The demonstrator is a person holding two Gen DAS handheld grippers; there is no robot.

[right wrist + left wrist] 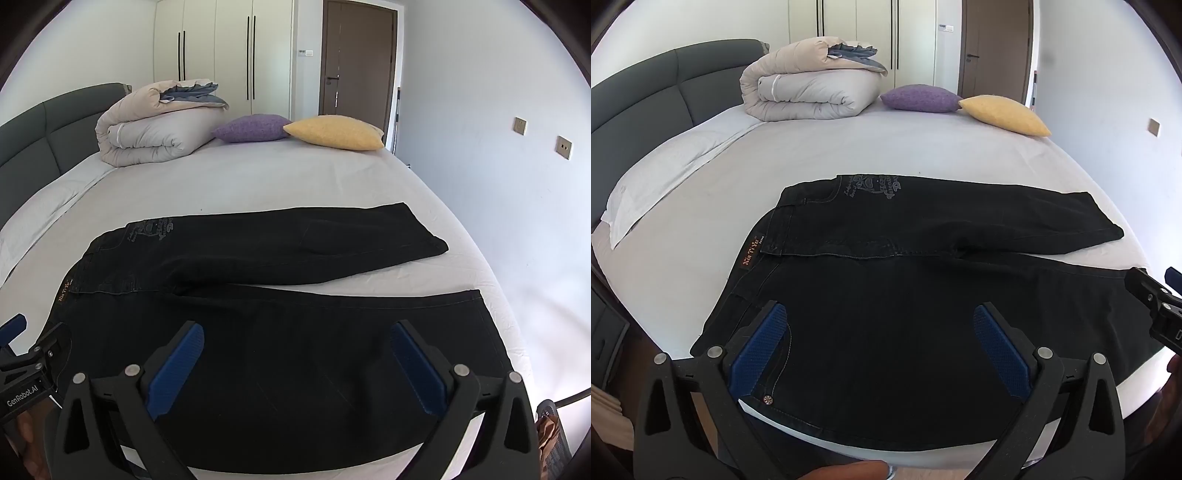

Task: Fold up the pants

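A white-sheeted bed [886, 147] fills the room, and the black pants [905, 295] lie flat across its near edge, waistband to the left, legs running right. The left gripper [879, 347] hangs wide over the seat, nothing between its blue pads; its view alone catches the orange waistband label, lettering too small to read. The right gripper [297, 363] is equally wide over the near leg, and its view shows "GenRobot.AI" on the other gripper's body.
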